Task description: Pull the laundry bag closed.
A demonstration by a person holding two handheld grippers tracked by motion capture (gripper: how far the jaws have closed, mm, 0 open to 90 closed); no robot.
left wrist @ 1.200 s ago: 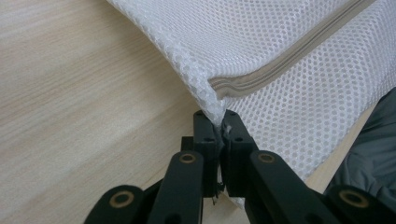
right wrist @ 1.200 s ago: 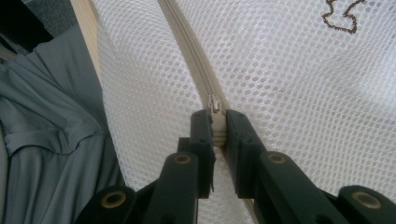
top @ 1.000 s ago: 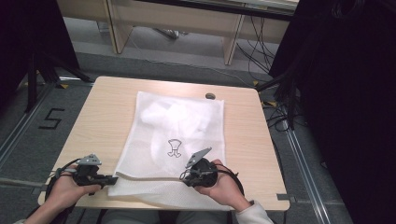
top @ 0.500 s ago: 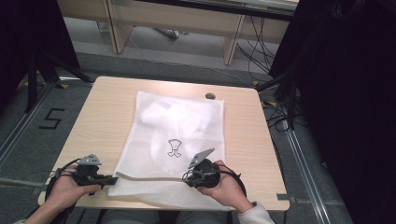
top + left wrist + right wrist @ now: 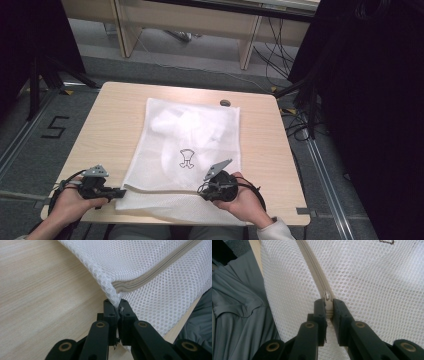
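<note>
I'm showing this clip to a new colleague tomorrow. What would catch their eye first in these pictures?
First, the white mesh laundry bag spread over the middle of the wooden table, with white fabric inside and a small dark mark on its front. Next, the beige zipper along the near edge: the left gripper pinches the bag's corner at the zipper's end, while the right gripper is shut on the zipper pull farther along.

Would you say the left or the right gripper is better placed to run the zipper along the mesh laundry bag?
Right, probably: the right gripper pinches the zipper pull, while the left gripper clamps the mesh laundry bag corner as an anchor.
</note>
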